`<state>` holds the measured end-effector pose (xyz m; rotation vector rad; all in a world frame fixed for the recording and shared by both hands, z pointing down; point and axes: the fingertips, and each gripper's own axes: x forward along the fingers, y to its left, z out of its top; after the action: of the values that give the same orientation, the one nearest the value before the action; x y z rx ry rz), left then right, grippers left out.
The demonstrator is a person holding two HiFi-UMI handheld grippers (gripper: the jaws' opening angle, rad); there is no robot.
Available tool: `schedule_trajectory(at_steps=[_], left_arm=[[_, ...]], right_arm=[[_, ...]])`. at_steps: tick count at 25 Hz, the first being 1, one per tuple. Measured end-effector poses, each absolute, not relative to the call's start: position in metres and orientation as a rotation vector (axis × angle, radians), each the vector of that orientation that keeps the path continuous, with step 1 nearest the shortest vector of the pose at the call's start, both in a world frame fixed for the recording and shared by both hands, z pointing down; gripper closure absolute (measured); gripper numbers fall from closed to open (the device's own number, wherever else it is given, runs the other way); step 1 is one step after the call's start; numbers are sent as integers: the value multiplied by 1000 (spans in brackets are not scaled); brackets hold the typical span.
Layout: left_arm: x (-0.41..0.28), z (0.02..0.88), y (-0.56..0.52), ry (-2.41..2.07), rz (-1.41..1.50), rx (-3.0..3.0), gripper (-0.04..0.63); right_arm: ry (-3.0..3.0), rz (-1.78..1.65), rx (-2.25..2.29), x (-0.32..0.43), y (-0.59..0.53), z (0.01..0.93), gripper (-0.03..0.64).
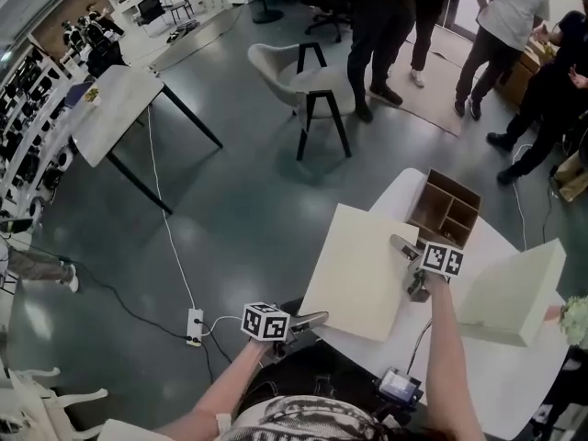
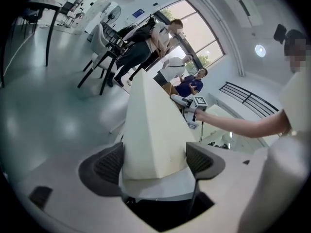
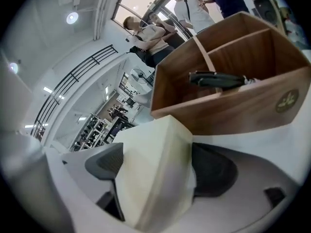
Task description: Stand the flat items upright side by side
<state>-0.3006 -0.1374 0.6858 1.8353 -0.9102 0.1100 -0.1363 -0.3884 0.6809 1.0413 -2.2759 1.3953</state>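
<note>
One white counter [image 1: 487, 375] bears a large cream flat board [image 1: 363, 269] at its left edge, a second cream board [image 1: 510, 292] at right, and a brown wooden divided box [image 1: 446, 211] behind. Left tongs [image 2: 155, 161] and right tongs [image 3: 160, 166] gape wide around the large board's edges.

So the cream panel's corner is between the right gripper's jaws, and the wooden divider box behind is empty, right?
Not empty: the right gripper view shows a black object lying in the wooden divider box. The rest holds: a corner of the cream panel sits between the jaws of the right gripper.
</note>
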Motion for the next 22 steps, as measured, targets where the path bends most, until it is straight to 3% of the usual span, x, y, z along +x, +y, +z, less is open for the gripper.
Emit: schedule_trajectory(at_steps=[4, 12, 22], left_arm=[[-301, 690, -140, -848, 120, 1856, 193], [-295, 686, -135, -706, 305, 2050, 172], [-288, 671, -158, -709, 552, 2332, 172]], right_arm=[[-2297, 1410, 1018, -138, -390, 683, 173], [-2399, 1374, 993, -150, -380, 656, 215], [-2718, 997, 1170, -125, -361, 549, 219]])
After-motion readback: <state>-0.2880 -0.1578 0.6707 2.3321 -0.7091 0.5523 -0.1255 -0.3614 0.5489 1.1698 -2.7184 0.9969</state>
